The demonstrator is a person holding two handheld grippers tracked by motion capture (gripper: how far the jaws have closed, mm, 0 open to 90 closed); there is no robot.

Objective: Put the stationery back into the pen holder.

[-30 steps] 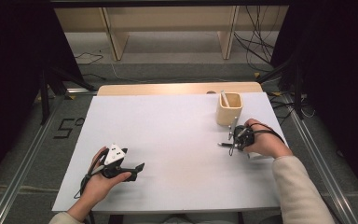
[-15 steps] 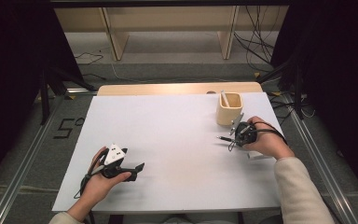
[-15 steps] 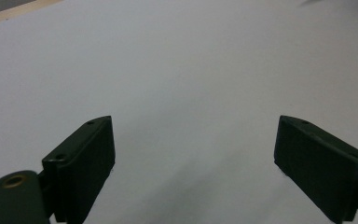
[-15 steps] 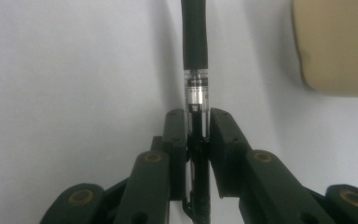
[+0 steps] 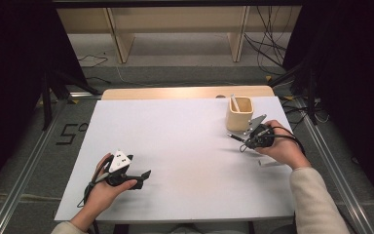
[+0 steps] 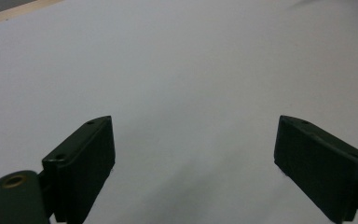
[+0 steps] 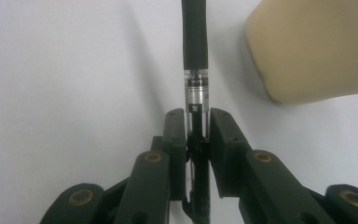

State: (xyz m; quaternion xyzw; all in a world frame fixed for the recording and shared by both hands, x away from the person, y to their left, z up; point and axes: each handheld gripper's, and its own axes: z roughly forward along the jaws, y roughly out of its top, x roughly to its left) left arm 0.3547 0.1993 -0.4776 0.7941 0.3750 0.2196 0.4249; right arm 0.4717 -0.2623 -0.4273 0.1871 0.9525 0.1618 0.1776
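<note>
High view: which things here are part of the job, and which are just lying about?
In the job:
pen, clamped in the right gripper
beige holder, already holding one stick

Lying about:
small white item near the right hand
left gripper, open, idle

Right gripper (image 5: 246, 141) holding pen (image 5: 234, 137) beside beige cup (image 5: 239, 117), white table (image 5: 185, 146)
</note>
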